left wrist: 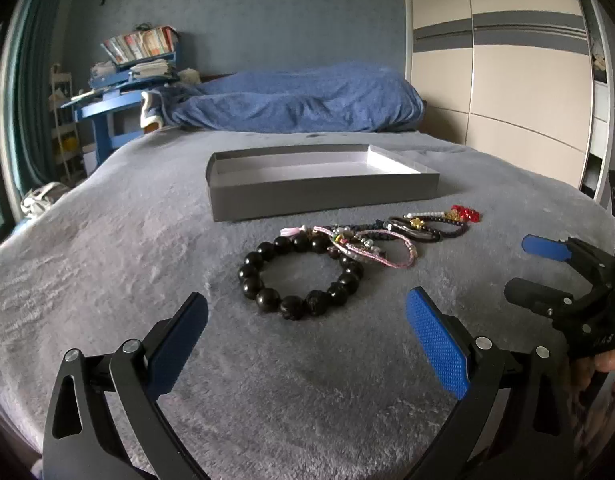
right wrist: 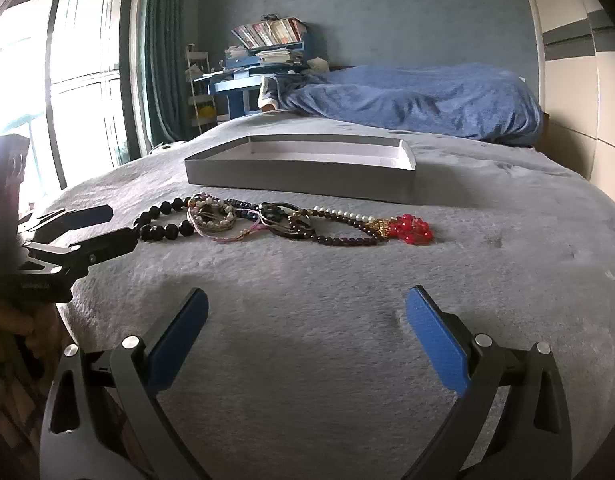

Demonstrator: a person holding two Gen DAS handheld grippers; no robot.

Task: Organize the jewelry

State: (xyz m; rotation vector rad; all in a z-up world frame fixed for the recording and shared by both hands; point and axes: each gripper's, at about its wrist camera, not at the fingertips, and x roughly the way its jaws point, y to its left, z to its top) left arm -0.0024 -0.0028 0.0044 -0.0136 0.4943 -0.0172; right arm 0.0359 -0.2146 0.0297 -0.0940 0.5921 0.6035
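A black bead bracelet (left wrist: 299, 276) lies on the grey bed cover just ahead of my open left gripper (left wrist: 307, 328). Behind it lie tangled pink and braided bracelets (left wrist: 367, 246) and a dark bead string with red beads (left wrist: 465, 213). A shallow grey box (left wrist: 319, 192) stands open and empty beyond them. In the right wrist view my open right gripper (right wrist: 307, 328) hovers over bare cover, short of the dark bead string (right wrist: 347, 228) and red beads (right wrist: 411, 228). The black bracelet (right wrist: 163, 220), the box (right wrist: 299, 176) and the left gripper (right wrist: 103, 224) show there too.
A rumpled blue duvet (left wrist: 299, 100) lies at the far end of the bed. A blue desk with books (left wrist: 127, 80) stands at the back left, a wardrobe (left wrist: 507, 80) on the right, a window (right wrist: 67, 80) on the left. The right gripper (left wrist: 547, 268) shows at the right edge.
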